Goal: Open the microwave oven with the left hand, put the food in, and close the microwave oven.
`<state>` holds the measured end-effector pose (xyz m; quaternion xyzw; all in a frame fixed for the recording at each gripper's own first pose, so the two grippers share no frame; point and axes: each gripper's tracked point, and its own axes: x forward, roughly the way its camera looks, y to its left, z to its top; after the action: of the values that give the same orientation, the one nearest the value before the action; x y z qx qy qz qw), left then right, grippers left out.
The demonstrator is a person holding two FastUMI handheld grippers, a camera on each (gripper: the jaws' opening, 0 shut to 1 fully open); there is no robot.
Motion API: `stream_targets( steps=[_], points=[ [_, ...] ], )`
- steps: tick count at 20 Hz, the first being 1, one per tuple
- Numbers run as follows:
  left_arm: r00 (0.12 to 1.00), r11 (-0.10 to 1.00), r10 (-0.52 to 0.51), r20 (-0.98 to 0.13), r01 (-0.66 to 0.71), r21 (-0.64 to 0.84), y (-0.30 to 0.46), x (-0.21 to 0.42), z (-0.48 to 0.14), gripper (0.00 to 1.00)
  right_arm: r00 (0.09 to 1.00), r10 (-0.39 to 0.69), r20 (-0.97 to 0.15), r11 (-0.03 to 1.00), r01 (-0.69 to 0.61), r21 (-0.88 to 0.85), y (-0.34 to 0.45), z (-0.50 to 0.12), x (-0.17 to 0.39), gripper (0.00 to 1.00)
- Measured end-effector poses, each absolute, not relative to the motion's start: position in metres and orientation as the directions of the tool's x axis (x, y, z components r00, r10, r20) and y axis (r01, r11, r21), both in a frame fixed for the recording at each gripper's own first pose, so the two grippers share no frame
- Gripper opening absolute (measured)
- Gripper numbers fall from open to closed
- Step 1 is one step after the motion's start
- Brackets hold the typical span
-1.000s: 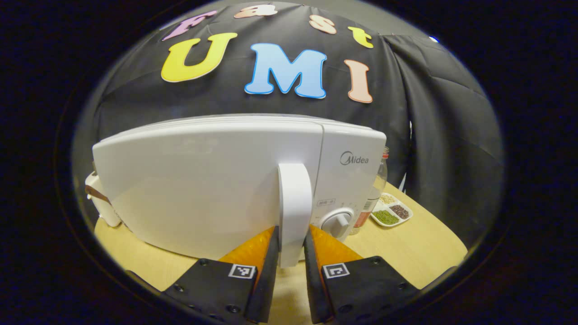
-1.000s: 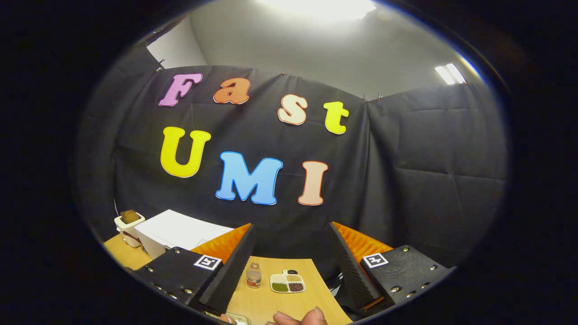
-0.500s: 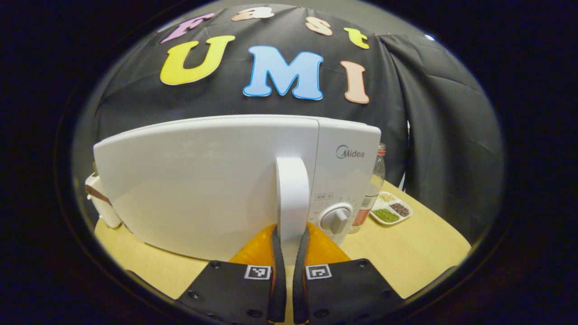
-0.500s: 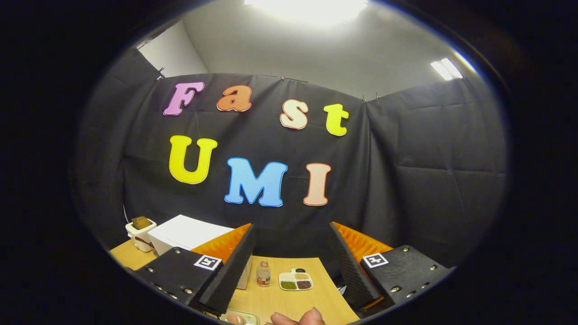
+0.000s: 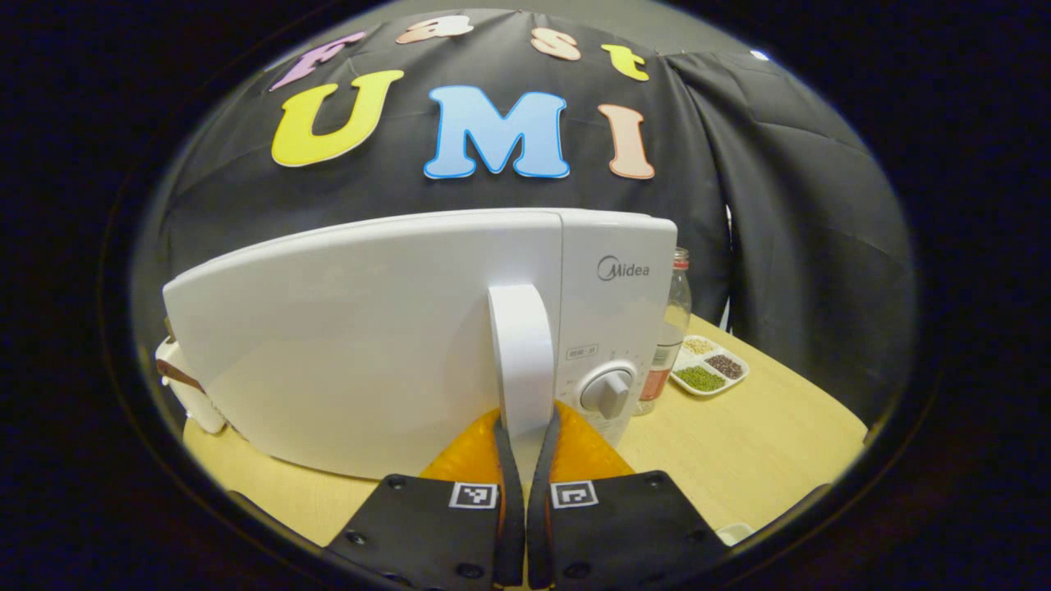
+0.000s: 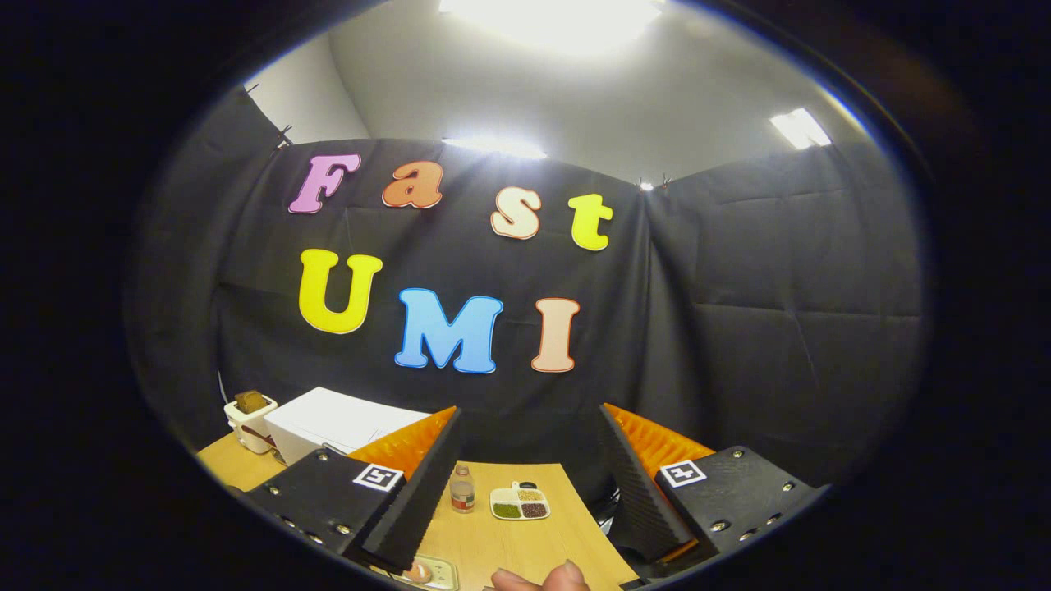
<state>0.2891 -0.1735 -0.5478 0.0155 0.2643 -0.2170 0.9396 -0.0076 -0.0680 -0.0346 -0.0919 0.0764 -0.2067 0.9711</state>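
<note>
Both tongs differ: left tongs (image 5: 523,427) pinch the microwave handle (image 5: 519,353); right tongs (image 6: 530,460) spread wide.

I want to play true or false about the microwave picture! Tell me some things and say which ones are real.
1. The left gripper is squeezing the microwave's handle. True.
2. The microwave door is wide open. False: it sits shut against the microwave.
3. The right gripper is holding the food. False: its fingers are spread apart with nothing between them.
4. A bottle stands beside the microwave, next to a small dish of beans. True.
5. The microwave stands on the floor. False: it stands on a wooden table.
</note>
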Motion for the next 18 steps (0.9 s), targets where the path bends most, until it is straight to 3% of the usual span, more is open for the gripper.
stream_targets(
  steps=[1, 3, 4, 7, 8, 13, 18],
  points=[
    [0.761, 0.901, -0.405, -0.507, 0.426, -0.080, -0.173, 0.289, -0.548, 0.08, 0.899, -0.425, -0.109, 0.893, 0.396, -0.212, -0.070, -0.034, -0.013, 0.94],
    [0.755, 0.896, -0.412, -0.510, 0.439, -0.074, -0.174, 0.289, -0.548, 0.10, 0.889, -0.446, -0.105, 0.884, 0.418, -0.211, -0.075, -0.032, -0.023, 0.98],
    [0.753, 0.894, -0.413, -0.513, 0.443, -0.070, -0.174, 0.289, -0.548, 0.10, 0.884, -0.457, -0.102, 0.879, 0.431, -0.206, -0.077, -0.030, -0.029, 0.94],
    [0.752, 0.901, -0.398, -0.525, 0.428, -0.070, -0.173, 0.289, -0.548, 0.08, 0.862, -0.498, -0.090, 0.858, 0.474, -0.198, -0.087, -0.028, -0.049, 0.94],
    [0.750, 0.904, -0.393, -0.532, 0.421, -0.074, -0.172, 0.287, -0.547, 0.10, 0.855, -0.512, -0.090, 0.850, 0.489, -0.195, -0.089, -0.028, -0.056, 0.98],
    [0.756, 0.884, -0.435, -0.489, 0.462, -0.072, -0.143, 0.221, -0.536, 0.10, 0.835, -0.545, -0.073, 0.834, 0.532, -0.145, -0.099, -0.019, -0.084, 0.98],
    [0.722, 0.874, -0.448, -0.527, 0.478, -0.088, -0.096, 0.161, -0.525, 0.11, 0.858, -0.507, -0.083, 0.862, 0.500, -0.089, -0.094, -0.016, -0.114, 0.98]
  ],
)
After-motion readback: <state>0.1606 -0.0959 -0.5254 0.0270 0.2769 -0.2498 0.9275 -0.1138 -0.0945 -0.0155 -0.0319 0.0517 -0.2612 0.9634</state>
